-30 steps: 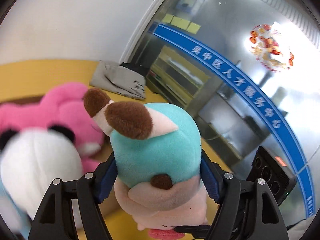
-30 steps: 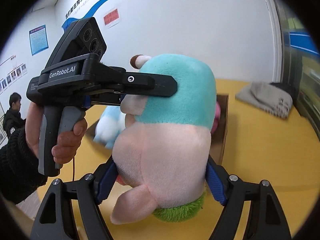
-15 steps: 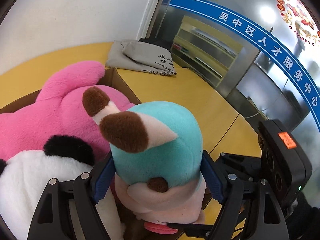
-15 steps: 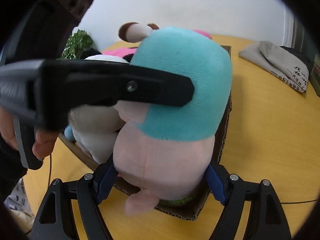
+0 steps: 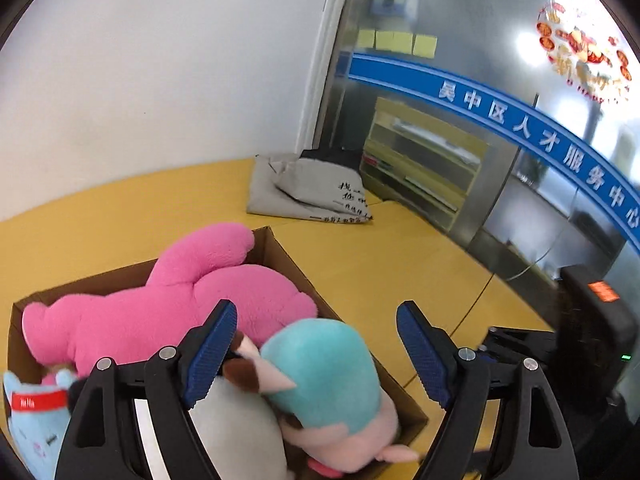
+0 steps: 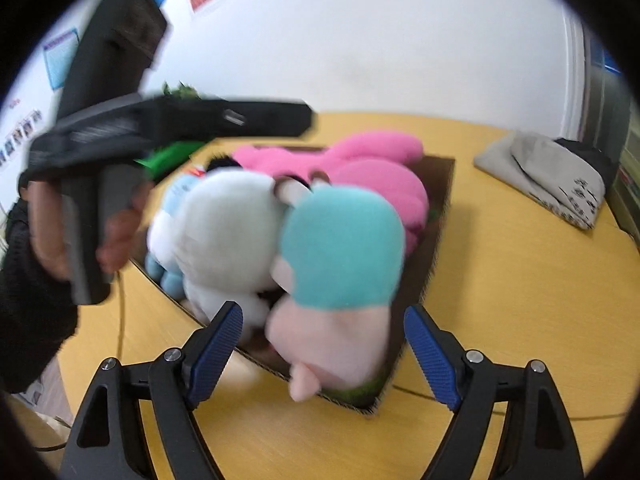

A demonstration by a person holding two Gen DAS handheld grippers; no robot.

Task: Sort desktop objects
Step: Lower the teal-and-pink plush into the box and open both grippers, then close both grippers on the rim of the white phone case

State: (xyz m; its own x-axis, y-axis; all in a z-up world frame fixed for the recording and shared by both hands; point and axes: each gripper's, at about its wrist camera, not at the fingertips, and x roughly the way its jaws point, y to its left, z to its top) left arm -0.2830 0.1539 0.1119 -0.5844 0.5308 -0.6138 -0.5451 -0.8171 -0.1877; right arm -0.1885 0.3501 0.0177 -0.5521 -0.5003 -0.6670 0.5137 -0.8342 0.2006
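We use the cardboard box as our landmark. Our left wrist view looks steeply down from close above its near corner, facing the glass wall beyond. Our right wrist view looks down from just before the box, facing the white wall. Both share its plush toys.

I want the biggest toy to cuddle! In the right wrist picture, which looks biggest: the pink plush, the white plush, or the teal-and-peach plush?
1. Teal-and-peach plush toy, but it is nearest the camera, so unsure.
2. White fluffy plush toy, looking much alike in size.
3. Pink plush toy, partly hidden behind both; it may really be largest.
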